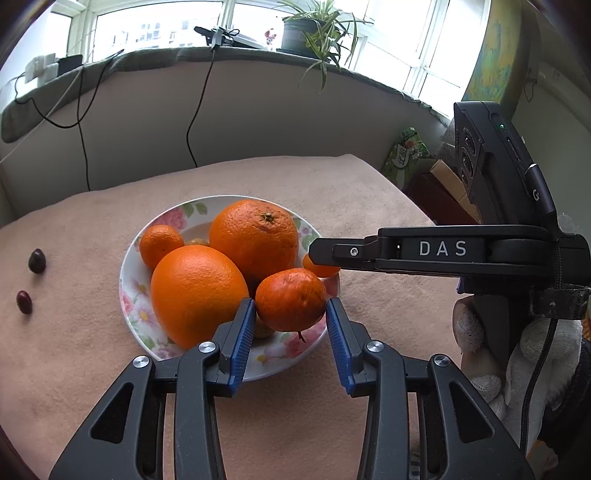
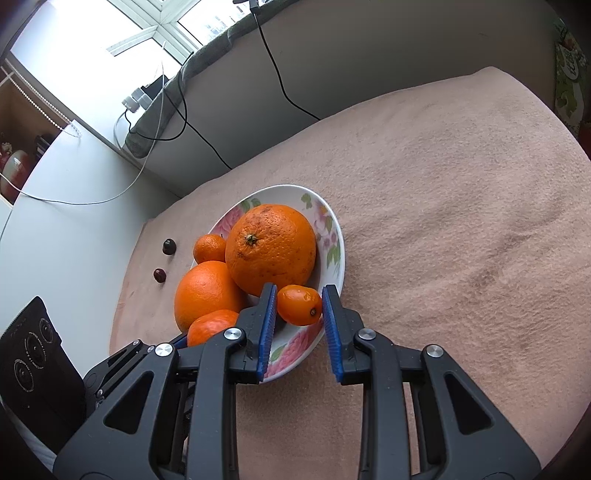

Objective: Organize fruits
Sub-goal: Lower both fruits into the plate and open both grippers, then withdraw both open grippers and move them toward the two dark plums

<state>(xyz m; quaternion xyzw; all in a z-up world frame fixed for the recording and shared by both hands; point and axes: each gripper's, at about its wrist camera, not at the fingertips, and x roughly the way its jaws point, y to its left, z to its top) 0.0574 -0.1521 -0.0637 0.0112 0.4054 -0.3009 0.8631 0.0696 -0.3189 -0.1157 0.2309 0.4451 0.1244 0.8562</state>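
Fruits mostly piled on plate (image 1: pixel 129 295). Your left gripper (image 1: pixel 291 314) pinches the mandarin (image 1: pixel 290 299), right gripper (image 2: pixel 299 306) clamps the kumquat (image 2: pixel 298 304) at the rim, both likely mid-placement; two dark fruits (image 1: pixel 37 260) remain on cloth.

Daylight enters through the windows (image 1: pixel 155 29), which are overexposed to white in both views. Illumination on the table (image 1: pixel 74 369) is even and soft, shadows faint. Focus is sharp; fisheye curvature and dark vignetting mark the edges.
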